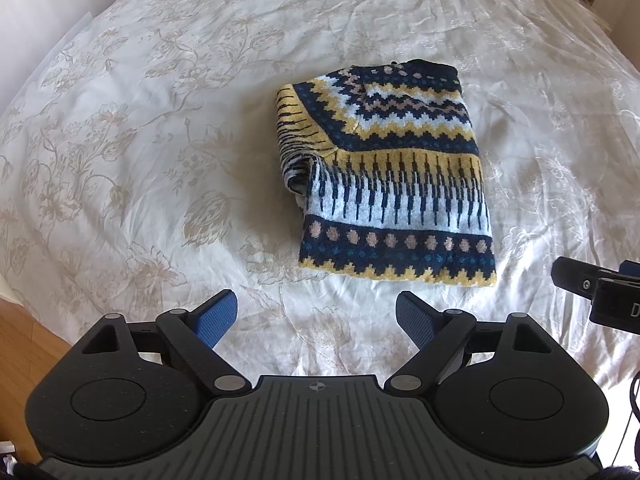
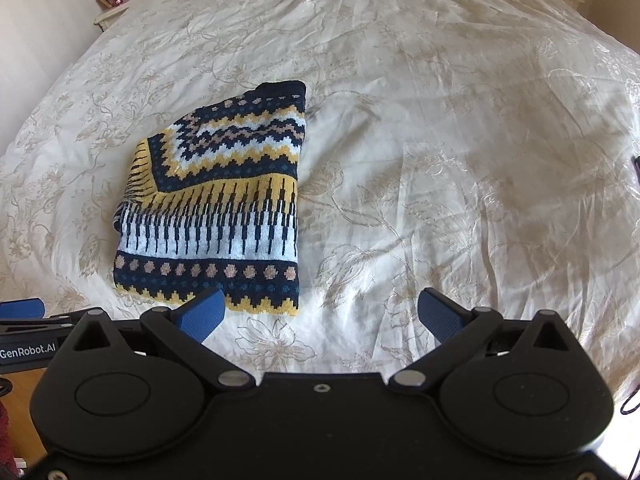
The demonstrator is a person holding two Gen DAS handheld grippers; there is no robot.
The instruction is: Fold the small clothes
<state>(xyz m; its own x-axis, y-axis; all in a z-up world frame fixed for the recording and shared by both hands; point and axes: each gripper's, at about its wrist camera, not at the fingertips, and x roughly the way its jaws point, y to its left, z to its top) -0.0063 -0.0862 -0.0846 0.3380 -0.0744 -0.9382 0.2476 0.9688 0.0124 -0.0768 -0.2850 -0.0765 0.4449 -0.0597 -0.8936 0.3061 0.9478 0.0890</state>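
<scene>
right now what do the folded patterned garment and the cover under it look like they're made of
Folded garment: seemingly knitted yarn, matte; stepped, blocky zigzags and dots look like knit-in colourwork.
Bed cover: thin woven cloth, perhaps cotton, with slight sheen; it shows fine creases and a beige floral pattern.

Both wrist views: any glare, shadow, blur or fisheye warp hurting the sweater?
Left wrist: folded sweater sharp, soft daylight, faint shadow on its left; bedspread bows toward dark corners. Right wrist: sweater sharp, sheen on bedspread at right, same barrel warp. Left gripper and right gripper open, empty.
</scene>
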